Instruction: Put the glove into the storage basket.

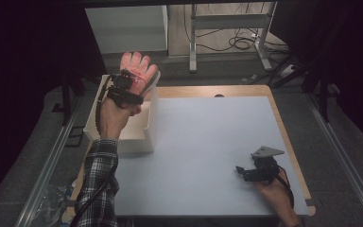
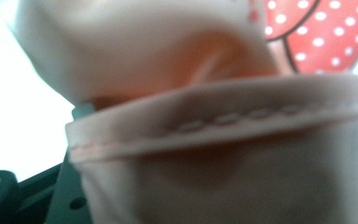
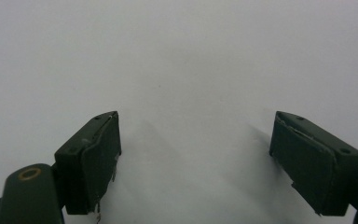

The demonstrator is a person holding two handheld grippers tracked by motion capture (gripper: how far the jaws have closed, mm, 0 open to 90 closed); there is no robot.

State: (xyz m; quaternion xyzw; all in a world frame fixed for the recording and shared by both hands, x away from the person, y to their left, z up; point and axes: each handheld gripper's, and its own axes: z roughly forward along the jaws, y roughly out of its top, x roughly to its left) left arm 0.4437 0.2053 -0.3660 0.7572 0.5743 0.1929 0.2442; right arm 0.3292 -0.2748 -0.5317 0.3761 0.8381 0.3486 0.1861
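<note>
Upper left, left gripper (image 1: 139, 78) clamping pink glove (image 1: 137, 66) over white box (image 1: 149, 137); close up, dotted red patch (image 2: 326, 32); lower right, right gripper (image 3: 196, 158) gaping on table (image 1: 203, 142).

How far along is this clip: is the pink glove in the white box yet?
Not yet. Done: the left gripper is shut on the pink fabric glove with a red dotted patch. In hand: the glove hangs above the open white box. Left: releasing it inside. The right gripper rests open on the pale blue tabletop.

High view was dim, dark at the left and right edges; the tabletop (image 1: 208, 137) was evenly lit. Left gripper view was blurred, pink glove (image 2: 223, 154) out of focus, background blown white. Right gripper view was sharp, with soft shadows under the jaws.
</note>
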